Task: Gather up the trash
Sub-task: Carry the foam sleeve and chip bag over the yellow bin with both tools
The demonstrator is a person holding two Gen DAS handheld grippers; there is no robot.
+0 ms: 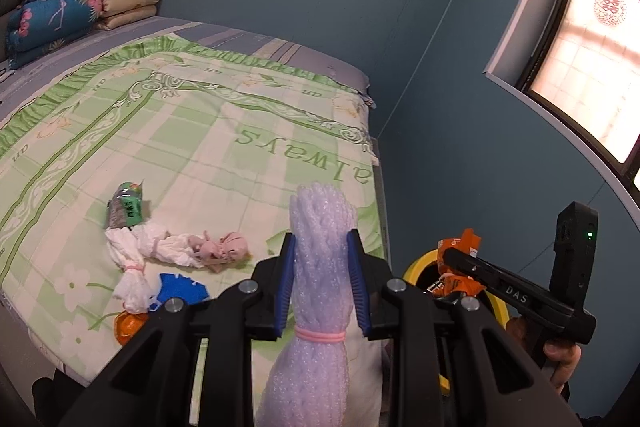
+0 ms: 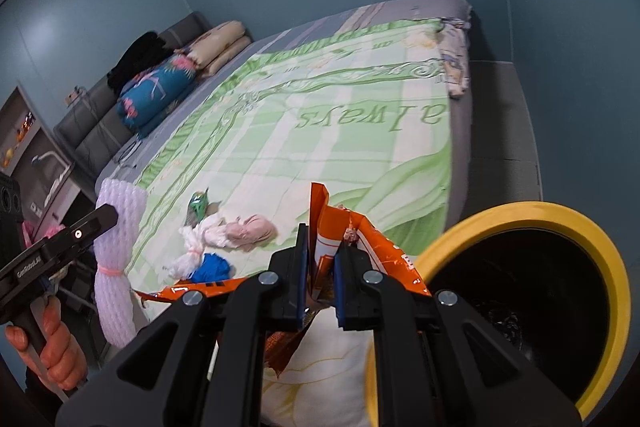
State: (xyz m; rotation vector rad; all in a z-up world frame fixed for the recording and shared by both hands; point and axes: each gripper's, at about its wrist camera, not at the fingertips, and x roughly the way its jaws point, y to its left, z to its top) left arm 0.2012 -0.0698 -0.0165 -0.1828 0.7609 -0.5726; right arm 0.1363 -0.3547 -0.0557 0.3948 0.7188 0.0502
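A bed (image 1: 360, 75) was covered by a green quilt (image 1: 192, 131). On it were seen a green wrapper (image 1: 126, 205), white and pink bundles (image 1: 176, 247), a blue scrap (image 1: 182, 289); folded bedding (image 1: 56, 19) was stacked at the head.

Two wrist fisheyes look down along their tools from the bed's (image 1: 200, 131) foot; both share the bed (image 2: 320, 131) close up.

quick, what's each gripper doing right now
left gripper: shut on the foam net.
right gripper: shut on the orange wrapper, beside the yellow bin.
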